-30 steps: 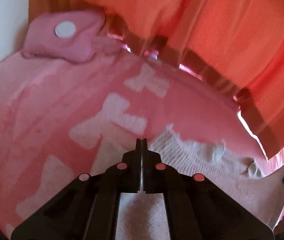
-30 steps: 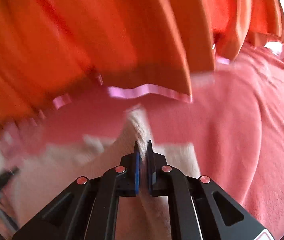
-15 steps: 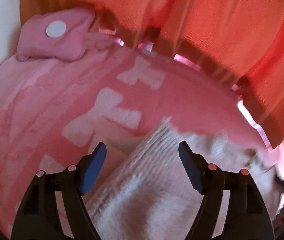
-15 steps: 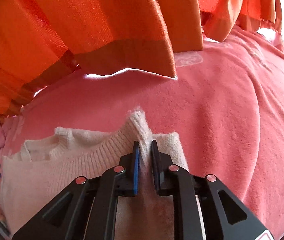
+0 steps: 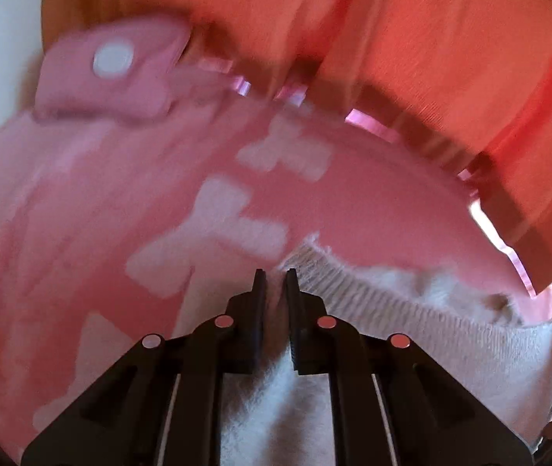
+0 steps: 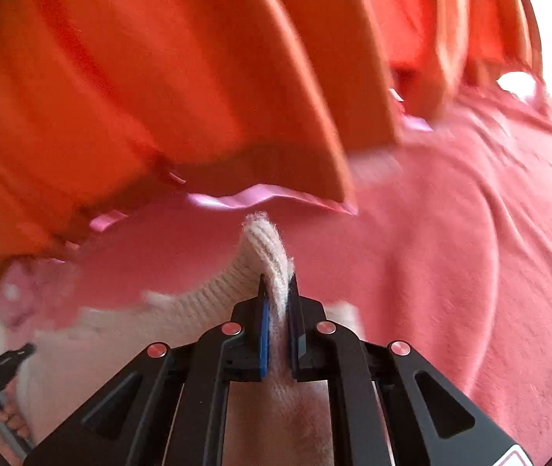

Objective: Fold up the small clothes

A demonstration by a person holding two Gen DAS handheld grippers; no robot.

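Both hand-held grippers, left (image 5: 275, 280) just closed and right (image 6: 277, 285), pinch the cream sweater's (image 6: 264, 240) ribbed edge; open pink blanket (image 6: 470, 252) at right, orange curtain (image 6: 159, 77) above.

Orange curtain (image 5: 412, 39) hangs in deep folds across back, darker band along hem. Daylight leaks under hem in bright slivers (image 6: 260, 196). Pink fleece blanket (image 6: 470, 272) covers surface below, softly wrinkled; pale bow-like shapes (image 5: 217, 229) printed on it in left view. White wall (image 5: 0, 62) at far left. Small pink cushion-like item with white dot (image 5: 113, 73) near curtain; blurred.
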